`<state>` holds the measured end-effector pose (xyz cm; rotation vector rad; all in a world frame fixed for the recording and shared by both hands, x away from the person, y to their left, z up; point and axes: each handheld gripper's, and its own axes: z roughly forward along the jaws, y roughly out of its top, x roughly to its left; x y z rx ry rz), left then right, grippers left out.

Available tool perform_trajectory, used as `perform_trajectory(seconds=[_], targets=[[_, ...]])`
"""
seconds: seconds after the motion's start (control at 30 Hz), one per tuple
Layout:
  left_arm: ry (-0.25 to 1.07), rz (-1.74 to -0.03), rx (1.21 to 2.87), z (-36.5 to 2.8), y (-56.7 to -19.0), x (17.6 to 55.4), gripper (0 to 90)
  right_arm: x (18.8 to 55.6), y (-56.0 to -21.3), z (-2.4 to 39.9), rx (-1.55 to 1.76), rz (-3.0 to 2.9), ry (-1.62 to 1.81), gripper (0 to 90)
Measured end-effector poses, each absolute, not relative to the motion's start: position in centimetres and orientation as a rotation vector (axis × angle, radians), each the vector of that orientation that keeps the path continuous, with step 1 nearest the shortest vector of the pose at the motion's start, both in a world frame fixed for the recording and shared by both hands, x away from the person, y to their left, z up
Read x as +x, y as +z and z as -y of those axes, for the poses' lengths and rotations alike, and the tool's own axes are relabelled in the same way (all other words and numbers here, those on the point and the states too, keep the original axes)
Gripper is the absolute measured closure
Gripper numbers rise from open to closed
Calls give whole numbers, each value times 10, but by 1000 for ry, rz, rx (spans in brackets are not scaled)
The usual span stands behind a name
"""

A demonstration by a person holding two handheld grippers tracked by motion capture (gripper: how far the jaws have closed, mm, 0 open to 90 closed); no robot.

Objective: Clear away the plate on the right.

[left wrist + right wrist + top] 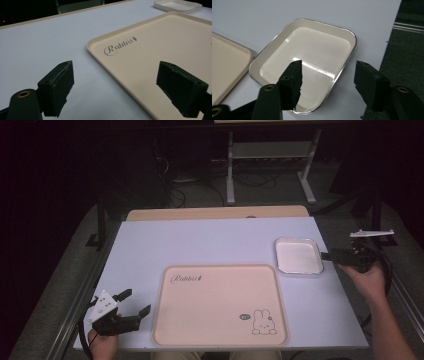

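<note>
Right gripper jaws spread wide, straddling white enamel dish rim, gripping nothing, left gripper wide open, empty, "Rabbit" tray corner just ahead, bunny print in high view.

L gripper sits just off the near-left corner of the big tray, held in the L hand from below, jaws spread wide w/ nothing between, aimed at the tray's left edge. R gripper is well beyond the tray's far-right corner, R hand behind it, forearm running back to the near edge; jaws apart, empty.
</note>
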<state>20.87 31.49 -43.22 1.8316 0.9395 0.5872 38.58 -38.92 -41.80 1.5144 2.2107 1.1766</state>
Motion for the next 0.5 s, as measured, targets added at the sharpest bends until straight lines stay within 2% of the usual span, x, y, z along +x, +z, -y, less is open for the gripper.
perform_trajectory(seconds=[0.5], targets=[[585,-947,1832,-315,-433,210,139,407,-433,394,1775,-2146,1135,533]])
